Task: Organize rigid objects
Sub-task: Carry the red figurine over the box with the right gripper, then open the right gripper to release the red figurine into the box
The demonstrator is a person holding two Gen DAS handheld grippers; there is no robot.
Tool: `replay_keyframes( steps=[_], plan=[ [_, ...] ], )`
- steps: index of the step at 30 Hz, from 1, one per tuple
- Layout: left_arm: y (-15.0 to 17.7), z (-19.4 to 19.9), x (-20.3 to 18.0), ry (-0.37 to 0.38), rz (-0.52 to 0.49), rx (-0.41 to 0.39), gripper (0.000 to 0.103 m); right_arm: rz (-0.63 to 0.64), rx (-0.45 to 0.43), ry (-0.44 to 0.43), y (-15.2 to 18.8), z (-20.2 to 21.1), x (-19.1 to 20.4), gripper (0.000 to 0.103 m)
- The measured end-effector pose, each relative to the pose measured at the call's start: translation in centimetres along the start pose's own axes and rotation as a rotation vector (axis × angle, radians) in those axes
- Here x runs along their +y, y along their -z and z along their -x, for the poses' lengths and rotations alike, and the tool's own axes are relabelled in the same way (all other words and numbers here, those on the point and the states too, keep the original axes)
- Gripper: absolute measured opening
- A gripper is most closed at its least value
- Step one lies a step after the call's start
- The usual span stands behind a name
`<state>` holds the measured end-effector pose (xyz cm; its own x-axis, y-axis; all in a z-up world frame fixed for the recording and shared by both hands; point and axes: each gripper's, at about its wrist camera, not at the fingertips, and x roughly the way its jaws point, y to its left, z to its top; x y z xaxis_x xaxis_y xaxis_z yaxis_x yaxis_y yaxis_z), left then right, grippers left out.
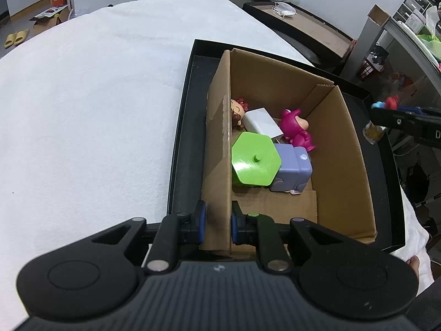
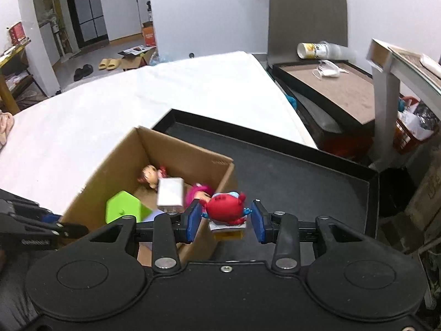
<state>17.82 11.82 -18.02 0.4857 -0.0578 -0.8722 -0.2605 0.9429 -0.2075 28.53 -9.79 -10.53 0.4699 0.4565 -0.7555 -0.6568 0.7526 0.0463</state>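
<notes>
Red toy figure (image 2: 226, 209): light, rigid, smooth; take at body sides. Right gripper (image 2: 226, 220) jaws clasp it; left gripper (image 1: 217, 222) clamps cardboard box (image 1: 220, 138) wall.

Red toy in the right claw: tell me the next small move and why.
Probably carry the red toy a little leftward over the open cardboard box, then release. It sits between the right claw pads beside the box's near corner, while the left claw grips the box wall, steadying it.

White walls (image 2: 209, 8). Grey floor (image 2: 91, 55), yellow slippers (image 2: 109, 63) and orange box (image 2: 148, 34) near doorway. White cabinets (image 2: 124, 16) beyond. Grey shelf unit (image 1: 391, 35) at right.
</notes>
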Motion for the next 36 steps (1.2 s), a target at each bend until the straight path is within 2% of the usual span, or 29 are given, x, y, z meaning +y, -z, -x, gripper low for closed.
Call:
replay_keyframes(
  steps=[18, 36],
  plan=[
    [0.0, 0.1, 0.4, 0.023, 0.015, -0.002, 0.017, 0.111, 0.005, -0.059, -1.8, -1.0, 5.1, 0.039],
    [0.0, -0.1, 0.5, 0.026, 0.015, 0.0, 0.017, 0.259, 0.097, -0.061, 0.4, -2.8, 5.4, 0.039]
  ],
)
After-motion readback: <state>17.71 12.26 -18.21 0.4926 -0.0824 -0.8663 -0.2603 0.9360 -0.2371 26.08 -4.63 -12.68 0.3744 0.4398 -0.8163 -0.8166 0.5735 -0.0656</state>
